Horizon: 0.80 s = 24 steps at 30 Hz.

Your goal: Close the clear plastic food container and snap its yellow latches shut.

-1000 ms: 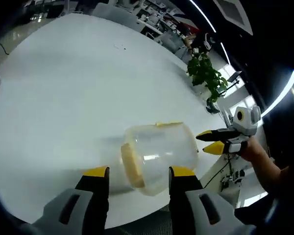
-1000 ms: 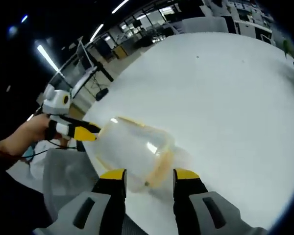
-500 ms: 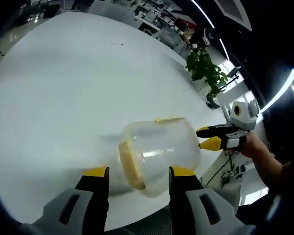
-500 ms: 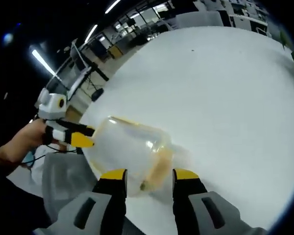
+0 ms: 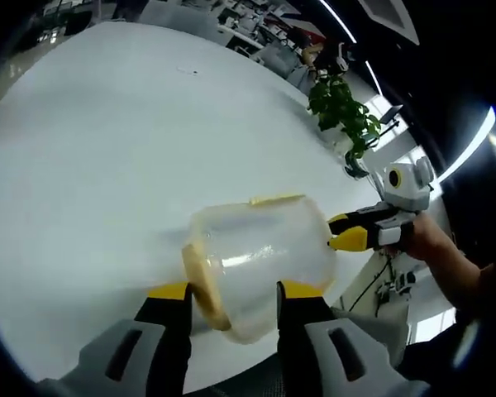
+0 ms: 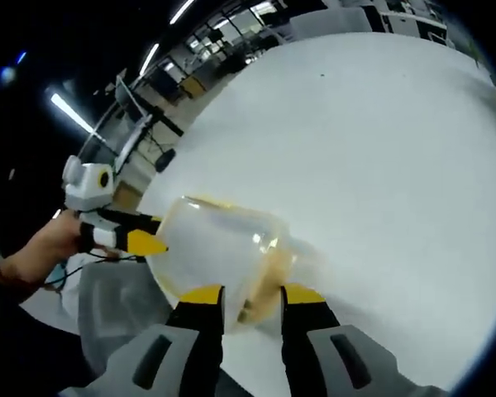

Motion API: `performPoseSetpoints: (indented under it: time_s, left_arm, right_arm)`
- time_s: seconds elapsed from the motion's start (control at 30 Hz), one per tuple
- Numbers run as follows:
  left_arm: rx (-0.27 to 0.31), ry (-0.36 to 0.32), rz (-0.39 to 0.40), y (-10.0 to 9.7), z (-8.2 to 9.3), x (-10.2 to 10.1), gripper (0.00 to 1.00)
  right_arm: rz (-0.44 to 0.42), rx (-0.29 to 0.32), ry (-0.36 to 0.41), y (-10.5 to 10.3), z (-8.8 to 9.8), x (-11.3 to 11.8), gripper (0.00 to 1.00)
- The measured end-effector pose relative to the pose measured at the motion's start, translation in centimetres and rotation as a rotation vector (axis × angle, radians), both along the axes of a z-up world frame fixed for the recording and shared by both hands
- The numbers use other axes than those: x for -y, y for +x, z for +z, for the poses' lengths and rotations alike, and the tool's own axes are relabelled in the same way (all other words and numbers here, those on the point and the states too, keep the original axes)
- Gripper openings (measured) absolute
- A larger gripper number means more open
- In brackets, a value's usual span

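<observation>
clear container on white table; left tool and right tool both apart beside it

Container latches unclear behind cloudy plastic

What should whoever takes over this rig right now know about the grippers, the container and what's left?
Left gripper: jaws narrowed on either side of the clear container; contact unclear.
Right gripper: jaws likewise close in at the container's opposite end.
The container lies on its side near the white table edge, yellow lid rim towards the left gripper.
Done: the lid appears seated.
Left: whether the yellow latches are snapped is unclear; check them.
</observation>
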<state>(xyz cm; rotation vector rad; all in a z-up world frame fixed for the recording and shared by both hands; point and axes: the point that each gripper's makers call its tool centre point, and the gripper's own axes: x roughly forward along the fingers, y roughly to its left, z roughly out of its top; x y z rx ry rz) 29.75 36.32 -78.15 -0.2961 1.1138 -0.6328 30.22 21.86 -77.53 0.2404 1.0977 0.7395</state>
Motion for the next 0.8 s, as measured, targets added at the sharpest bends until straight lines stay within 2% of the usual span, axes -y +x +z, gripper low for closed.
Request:
performPoseSetpoints:
  time_s: [0.23, 0.7, 0.73, 0.77, 0.8]
  left_arm:
    - [-0.015, 0.01, -0.001, 0.0, 0.0, 0.1, 0.38]
    - [-0.022, 0.031, 0.004, 0.1, 0.0, 0.4, 0.36]
    - [-0.028, 0.029, 0.003, 0.0, 0.0, 0.5, 0.36]
    - [-0.028, 0.035, 0.007, 0.1, 0.0, 0.4, 0.36]
    - [-0.029, 0.039, 0.006, 0.2, 0.0, 0.4, 0.36]
  right_arm:
    - [0.038, 0.015, -0.007, 0.0, 0.0, -0.1, 0.22]
    - [0.035, -0.007, 0.015, -0.2, 0.1, -0.3, 0.19]
    - [0.04, -0.081, 0.005, -1.5, -0.2, 0.1, 0.19]
    - [0.039, -0.037, 0.016, -1.0, -0.4, 0.1, 0.19]
    - [0.048, -0.035, 0.015, -1.2, -0.5, 0.1, 0.18]
